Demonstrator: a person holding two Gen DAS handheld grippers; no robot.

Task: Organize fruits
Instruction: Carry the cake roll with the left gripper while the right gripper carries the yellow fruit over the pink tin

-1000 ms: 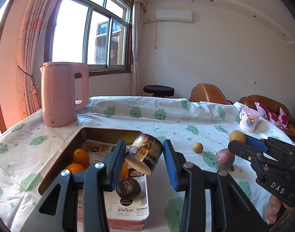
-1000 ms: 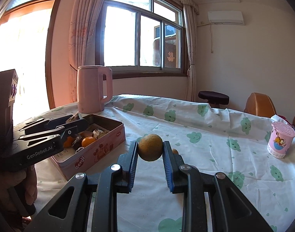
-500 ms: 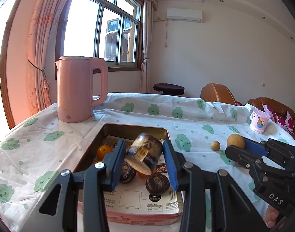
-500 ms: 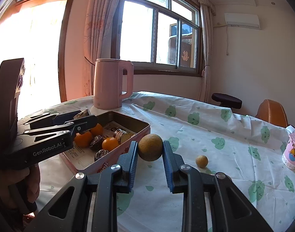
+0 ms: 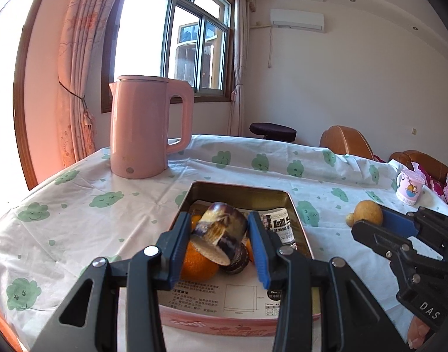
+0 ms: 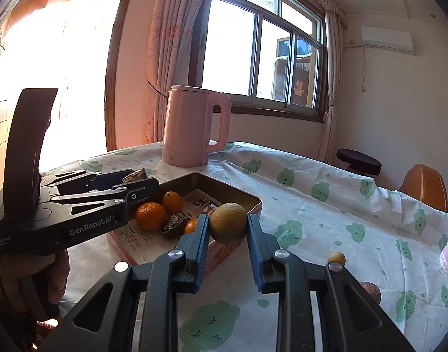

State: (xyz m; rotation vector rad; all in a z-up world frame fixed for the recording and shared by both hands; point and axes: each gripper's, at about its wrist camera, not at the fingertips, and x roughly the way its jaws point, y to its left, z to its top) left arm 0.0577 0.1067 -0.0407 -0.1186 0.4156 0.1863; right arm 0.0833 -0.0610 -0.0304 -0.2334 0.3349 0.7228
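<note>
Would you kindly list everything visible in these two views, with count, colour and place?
tin box: one, pink outside, on the table, paper-lined
oranges: three seen, orange, inside the tin
dark round fruit: one, brown-purple, inside the tin
kettle: one, pink, behind the tin
cup: one, pink cartoon print, far right of table
small round fruit: one, yellow-tan, on the cloth
reddish fruit: one, on the cloth, partly hidden
tablecloth: one, white with green clouds
stool: one, dark, beyond the table
left gripper: jaws shut on purple cut piece, over the tin
right gripper: jaws shut on tan-green fruit, beside the tin
</note>
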